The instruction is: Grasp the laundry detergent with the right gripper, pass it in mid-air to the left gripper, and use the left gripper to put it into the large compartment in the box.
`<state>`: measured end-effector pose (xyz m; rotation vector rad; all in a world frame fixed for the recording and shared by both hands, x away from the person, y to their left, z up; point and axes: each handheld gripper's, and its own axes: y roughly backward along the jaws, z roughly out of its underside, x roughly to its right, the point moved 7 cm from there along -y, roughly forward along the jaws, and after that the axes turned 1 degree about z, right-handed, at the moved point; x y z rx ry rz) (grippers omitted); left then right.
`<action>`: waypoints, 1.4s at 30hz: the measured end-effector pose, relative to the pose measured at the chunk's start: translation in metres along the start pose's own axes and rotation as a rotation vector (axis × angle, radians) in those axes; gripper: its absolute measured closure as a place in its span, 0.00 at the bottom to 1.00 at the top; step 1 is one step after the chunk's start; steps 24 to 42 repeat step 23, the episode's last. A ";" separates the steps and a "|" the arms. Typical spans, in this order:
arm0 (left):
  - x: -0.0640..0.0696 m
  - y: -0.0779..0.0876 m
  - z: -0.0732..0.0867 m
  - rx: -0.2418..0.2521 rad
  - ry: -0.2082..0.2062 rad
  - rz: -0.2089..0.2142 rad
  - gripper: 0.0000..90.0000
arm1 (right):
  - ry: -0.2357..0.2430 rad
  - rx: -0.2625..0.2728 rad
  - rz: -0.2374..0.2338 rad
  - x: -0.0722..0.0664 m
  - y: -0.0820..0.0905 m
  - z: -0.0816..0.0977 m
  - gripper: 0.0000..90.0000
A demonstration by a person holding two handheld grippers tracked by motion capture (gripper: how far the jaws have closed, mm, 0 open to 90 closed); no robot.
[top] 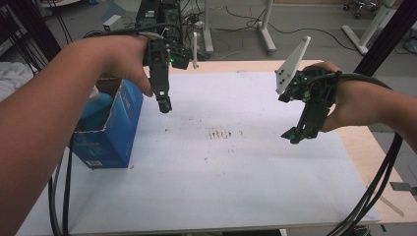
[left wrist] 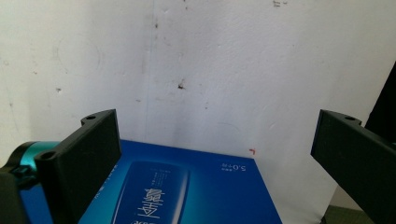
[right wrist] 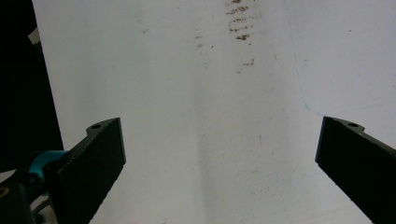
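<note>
Left gripper (top: 164,104) jaws wide, empty, blue box (left wrist: 196,191) just below and betw. them, right gripper (top: 296,135) jaws wide, empty, stained white sheet (right wrist: 224,116) betw. them, well apart from box.

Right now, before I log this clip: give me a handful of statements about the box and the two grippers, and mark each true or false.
1. The blue box stands open at the left side of the white sheet. True.
2. The left gripper is clamped on the box. False: its jaws stand wide apart in the left gripper view, with the box below and nothing between them.
3. A light blue bottle sits inside the box. True.
4. The right gripper holds a cloth. False: its jaws are open over bare sheet.
5. Brownish smudges mark the sheet between the two grippers. True.
</note>
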<state>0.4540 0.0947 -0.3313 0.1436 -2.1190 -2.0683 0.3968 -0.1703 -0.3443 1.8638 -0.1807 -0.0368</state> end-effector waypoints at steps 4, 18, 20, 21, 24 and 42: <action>-0.001 -0.001 0.002 -0.010 0.002 0.004 0.02 | 0.008 -0.007 -0.006 -0.001 -0.001 -0.001 0.01; 0.001 -0.001 0.003 -0.009 -0.003 0.006 0.02 | 0.007 -0.023 -0.009 -0.002 -0.003 -0.004 0.01; 0.001 0.000 0.004 -0.010 -0.002 0.005 0.02 | 0.012 -0.023 -0.007 -0.002 -0.003 -0.004 0.01; 0.001 0.000 0.005 -0.008 0.000 0.004 0.02 | 0.007 -0.023 -0.007 -0.002 -0.002 -0.004 0.01; 0.000 0.000 0.006 -0.008 -0.001 0.005 0.02 | 0.009 -0.025 -0.006 -0.002 -0.002 -0.005 0.01; 0.000 0.000 0.006 -0.008 -0.001 0.005 0.02 | 0.009 -0.025 -0.006 -0.002 -0.002 -0.005 0.01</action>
